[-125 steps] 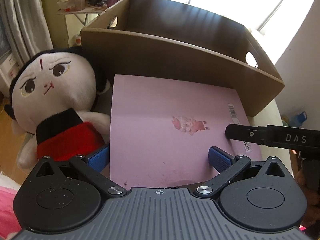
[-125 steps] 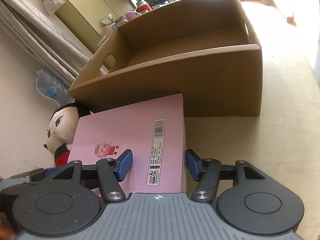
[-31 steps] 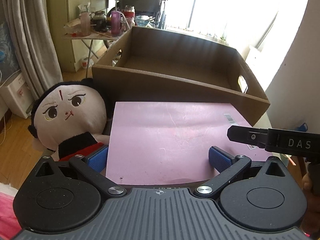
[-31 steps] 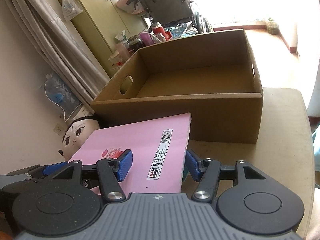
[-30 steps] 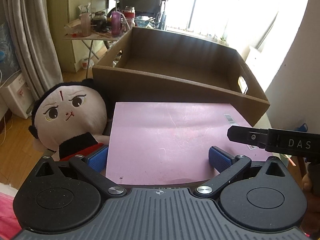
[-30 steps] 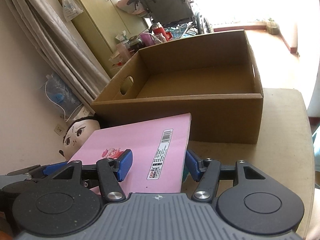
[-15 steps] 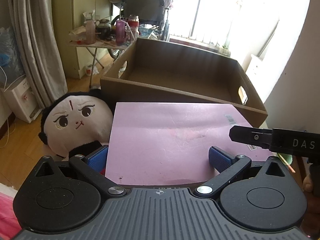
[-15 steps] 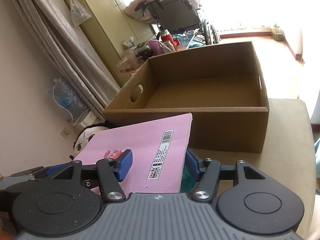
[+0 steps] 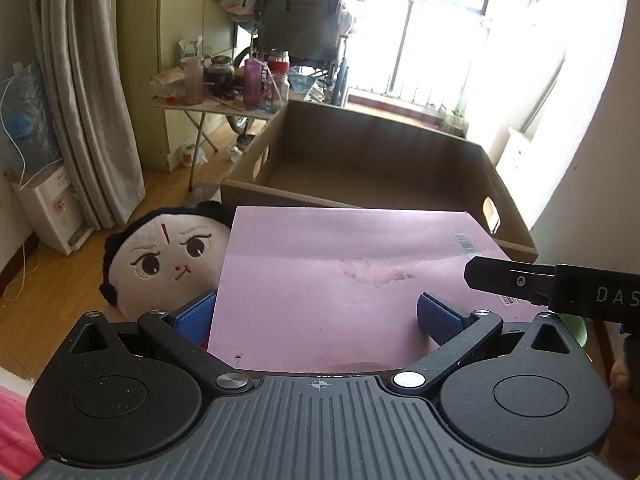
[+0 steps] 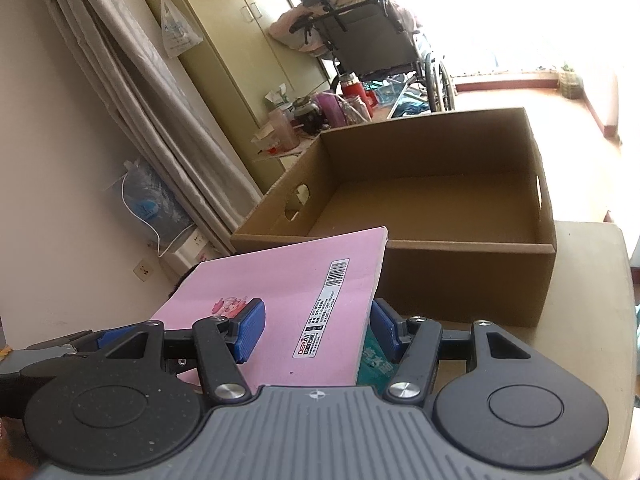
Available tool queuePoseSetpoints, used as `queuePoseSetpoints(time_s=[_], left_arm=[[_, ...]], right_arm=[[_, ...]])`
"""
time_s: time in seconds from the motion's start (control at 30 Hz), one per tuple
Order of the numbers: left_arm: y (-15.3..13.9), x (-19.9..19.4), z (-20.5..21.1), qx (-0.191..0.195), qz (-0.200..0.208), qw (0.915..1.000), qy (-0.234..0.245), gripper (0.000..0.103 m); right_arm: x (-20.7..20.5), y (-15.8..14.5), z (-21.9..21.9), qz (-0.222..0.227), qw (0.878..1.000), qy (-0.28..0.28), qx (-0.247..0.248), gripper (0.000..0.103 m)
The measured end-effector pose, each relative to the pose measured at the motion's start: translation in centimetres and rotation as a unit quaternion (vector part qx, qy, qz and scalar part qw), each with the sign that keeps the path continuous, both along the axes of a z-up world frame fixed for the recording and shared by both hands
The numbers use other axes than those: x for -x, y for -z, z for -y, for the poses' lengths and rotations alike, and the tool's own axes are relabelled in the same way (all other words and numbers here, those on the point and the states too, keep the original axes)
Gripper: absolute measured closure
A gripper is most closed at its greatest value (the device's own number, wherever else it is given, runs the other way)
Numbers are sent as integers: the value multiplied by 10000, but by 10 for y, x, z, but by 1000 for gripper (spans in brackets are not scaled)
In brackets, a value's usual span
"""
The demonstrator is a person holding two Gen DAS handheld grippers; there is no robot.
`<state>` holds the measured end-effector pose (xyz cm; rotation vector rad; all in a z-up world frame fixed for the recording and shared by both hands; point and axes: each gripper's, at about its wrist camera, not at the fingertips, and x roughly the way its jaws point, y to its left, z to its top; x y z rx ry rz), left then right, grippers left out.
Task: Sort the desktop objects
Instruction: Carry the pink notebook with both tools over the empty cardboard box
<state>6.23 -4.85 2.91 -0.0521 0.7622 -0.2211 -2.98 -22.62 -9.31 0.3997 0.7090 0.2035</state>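
Note:
A flat pink book [image 9: 344, 280] is held in the air between both grippers, just in front of an open, empty cardboard box [image 9: 376, 168]. My left gripper [image 9: 316, 316] is shut on the book's near edge. My right gripper [image 10: 316, 326] is shut on the book's barcode side [image 10: 280, 304]; its black finger [image 9: 520, 280] shows at the right of the left wrist view. The box [image 10: 432, 200] stands on a beige table [image 10: 588, 280]. A plush doll [image 9: 168, 256] with a white face and black hair lies left of the book.
A green packet [image 10: 376, 364] lies under the book's right edge. Beyond the box are a folding table [image 9: 224, 100] crowded with bottles, a wheelchair [image 10: 372, 48], curtains [image 9: 84, 100] and a bright window. The wooden floor lies below at the left.
Both grippers have lifted the pink book higher and nearer the box's front wall. More of the box's inside now shows, and the doll has dropped lower in view.

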Motion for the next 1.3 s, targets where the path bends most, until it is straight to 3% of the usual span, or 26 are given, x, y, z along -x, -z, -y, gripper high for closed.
queuePoseSetpoints(time_s=[0.77, 1.3], left_arm=[[-18, -10, -1, -128, 294, 9995, -14, 0], [-25, -39, 15, -219, 399, 9987, 218, 0]], right_arm=[[-12, -22, -5, 229, 9997, 14, 68, 41], [-33, -30, 12, 290, 9992, 262, 72, 41]])
